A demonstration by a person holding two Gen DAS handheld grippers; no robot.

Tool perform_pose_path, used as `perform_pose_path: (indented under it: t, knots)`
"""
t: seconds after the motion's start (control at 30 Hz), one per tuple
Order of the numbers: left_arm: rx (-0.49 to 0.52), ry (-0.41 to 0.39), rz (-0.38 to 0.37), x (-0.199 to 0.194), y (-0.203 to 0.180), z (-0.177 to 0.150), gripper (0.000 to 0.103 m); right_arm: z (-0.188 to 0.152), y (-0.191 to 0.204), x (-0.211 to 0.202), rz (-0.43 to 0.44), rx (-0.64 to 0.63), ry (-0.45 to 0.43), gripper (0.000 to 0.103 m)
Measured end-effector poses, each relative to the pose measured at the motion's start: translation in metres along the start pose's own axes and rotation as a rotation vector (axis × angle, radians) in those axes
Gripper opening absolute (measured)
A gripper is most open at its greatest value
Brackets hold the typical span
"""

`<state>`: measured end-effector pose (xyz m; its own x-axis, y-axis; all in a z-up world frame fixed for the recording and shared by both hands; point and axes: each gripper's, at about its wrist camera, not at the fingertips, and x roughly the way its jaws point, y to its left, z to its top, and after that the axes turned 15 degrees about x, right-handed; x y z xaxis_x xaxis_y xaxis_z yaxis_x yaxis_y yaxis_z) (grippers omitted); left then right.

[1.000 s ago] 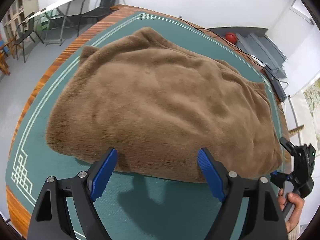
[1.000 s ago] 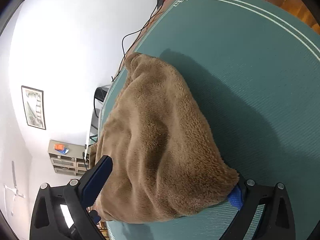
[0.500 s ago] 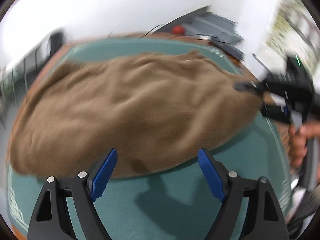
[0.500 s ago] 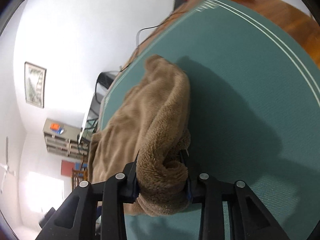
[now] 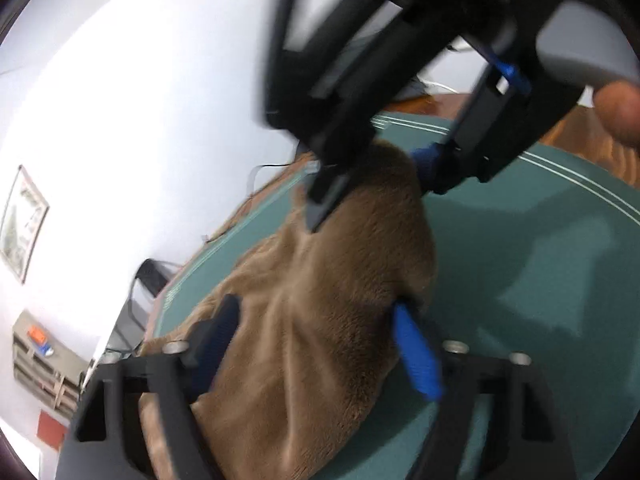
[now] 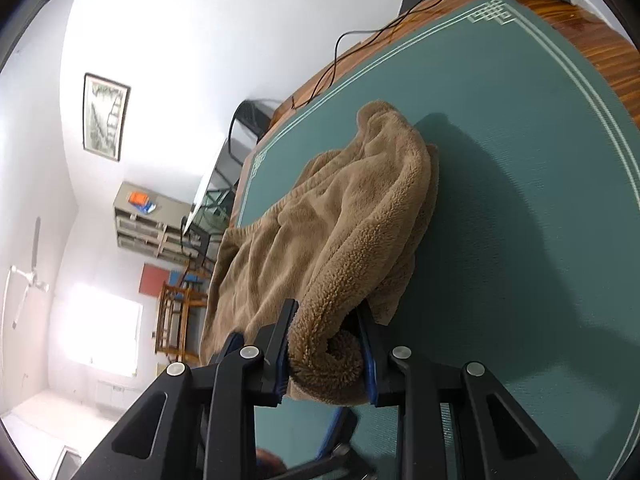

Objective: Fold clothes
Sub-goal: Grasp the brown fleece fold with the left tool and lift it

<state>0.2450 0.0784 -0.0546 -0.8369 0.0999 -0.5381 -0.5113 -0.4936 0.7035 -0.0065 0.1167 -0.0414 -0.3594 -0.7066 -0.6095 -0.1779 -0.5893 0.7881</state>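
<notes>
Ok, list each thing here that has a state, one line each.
Brown fleece garment: bunched, one end lifted off the green mat, the rest lying on it.
Right gripper: shut on a rolled edge of the garment.
Left gripper: open, fingers either side of the garment.

Motion is smearing the left wrist view, blurring the right gripper (image 5: pixel 372 184) and the brown fleece garment (image 5: pixel 320 300) beneath it. The left gripper (image 5: pixel 316 344) is covering the garment's near edge, so any contact there is staying unclear. In the right wrist view, a dark blurred shape (image 6: pixel 336 448) is getting cut off at the bottom edge.
</notes>
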Motion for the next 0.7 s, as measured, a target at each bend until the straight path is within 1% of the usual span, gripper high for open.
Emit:
perform_pose_path:
  t: [0.03, 0.07, 0.1, 0.13, 0.17, 0.23, 0.27, 0.3, 0.33, 0.37, 0.4, 0.47, 0.5, 0.63, 0.7]
  knots:
    - [0.005, 0.013, -0.028, 0.006, 0.000, 0.003, 0.046, 0.000, -0.001, 0.001, 0.001, -0.004, 0.009, 0.031]
    - [-0.009, 0.027, -0.047, 0.010, 0.001, 0.005, 0.039, 0.000, -0.001, 0.002, 0.010, -0.008, 0.019, 0.031]
    - [-0.024, 0.042, -0.067, 0.014, 0.002, 0.007, 0.037, 0.000, -0.002, 0.001, 0.018, -0.011, 0.027, 0.031]
    - [-0.040, 0.055, -0.085, 0.018, 0.004, 0.009, 0.030, -0.001, -0.003, 0.001, 0.026, -0.014, 0.034, 0.031]
    - [-0.062, 0.064, -0.098, 0.020, 0.007, 0.010, 0.026, -0.001, -0.004, 0.000, 0.037, -0.017, 0.048, 0.031]
    - [-0.128, 0.073, -0.121, 0.021, 0.015, 0.011, 0.021, 0.000, -0.005, 0.000, 0.054, -0.020, 0.067, 0.032]
    - [-0.174, 0.075, -0.138, 0.021, 0.022, 0.010, 0.020, 0.000, -0.006, -0.001, 0.062, -0.023, 0.065, 0.032]
    - [-0.209, 0.079, -0.150, 0.020, 0.029, 0.008, 0.019, 0.002, -0.006, -0.002, 0.069, -0.025, 0.063, 0.035]
    - [-0.245, 0.082, -0.161, 0.020, 0.035, 0.006, 0.018, 0.004, -0.007, -0.005, 0.068, -0.026, 0.046, 0.046]
    - [-0.282, 0.085, -0.167, 0.020, 0.042, 0.004, 0.018, 0.007, -0.008, -0.009, 0.065, -0.026, 0.026, 0.070]
    - [-0.318, 0.088, -0.172, 0.020, 0.049, 0.001, 0.018, 0.011, -0.010, -0.012, 0.061, -0.019, 0.006, 0.085]
    - [-0.383, 0.089, -0.189, 0.018, 0.063, -0.003, 0.017, 0.019, -0.016, -0.019, 0.052, -0.005, -0.035, 0.085]
    - [-0.410, 0.090, -0.196, 0.017, 0.068, -0.005, 0.017, 0.024, -0.019, -0.020, 0.046, 0.005, -0.041, 0.085]
    - [-0.452, 0.097, -0.205, 0.016, 0.079, -0.010, 0.017, 0.052, -0.030, -0.009, -0.004, 0.063, -0.024, 0.085]
    - [-0.471, 0.100, -0.209, 0.016, 0.084, -0.013, 0.017, 0.063, -0.037, 0.002, 0.015, 0.101, -0.007, 0.085]
